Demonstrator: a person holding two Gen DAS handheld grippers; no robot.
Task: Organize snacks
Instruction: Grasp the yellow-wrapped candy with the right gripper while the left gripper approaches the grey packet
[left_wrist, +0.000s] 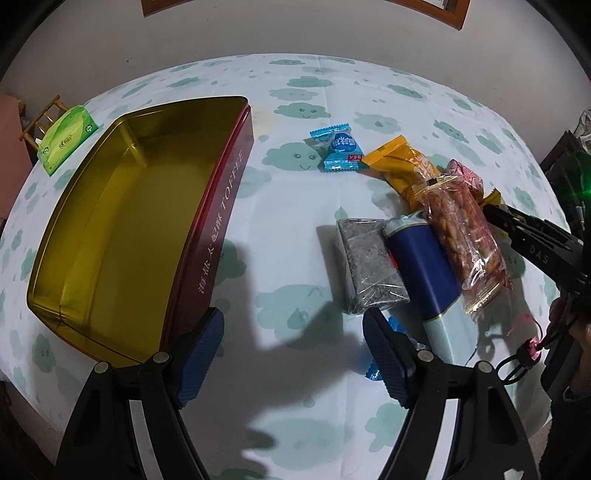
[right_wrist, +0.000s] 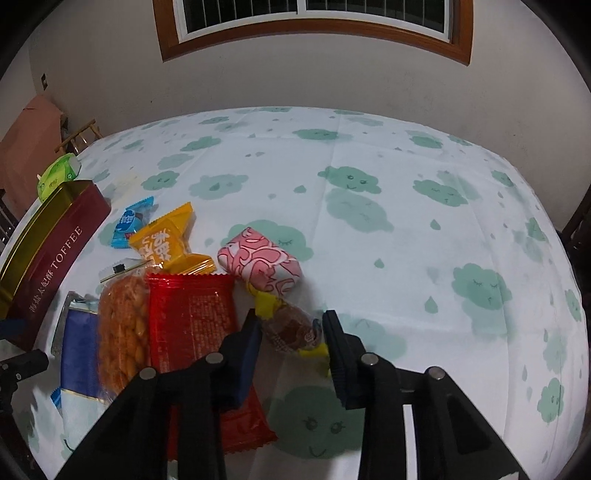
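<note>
Two grippers: both are showing, one in each wrist view.
Left gripper (left_wrist: 293, 354): its fingers are standing wide apart and gripping nothing, hovering over bare cloth between the tin and the snack pile.
Left finger of that gripper (left_wrist: 201, 356): it is sitting just beside the tin's red wall; whether it is touching, I cannot tell.
Right gripper (right_wrist: 291, 345): its fingers are standing apart on either side of a small brown candy (right_wrist: 290, 330) with yellow twisted ends; they are bracketing it, not clamped on it.
Tin (left_wrist: 110, 229): it is lying open on the worktop (left_wrist: 288, 221), gold inside, with no snacks in it.
Snack pile: a grey packet (left_wrist: 367, 266), a blue packet (left_wrist: 424, 269) and a clear bag of nuts (left_wrist: 463, 236) are lying side by side, well apart from the tin.
Other snacks: a red packet (right_wrist: 192, 317) is lying partly under the right gripper's left finger; a pink wrapped block (right_wrist: 258, 260), an orange packet (right_wrist: 166, 240) and a small blue candy (right_wrist: 131, 223) are lying farther back.
Green tissue pack (left_wrist: 66, 138): it is sitting beyond the tin's far corner.
</note>
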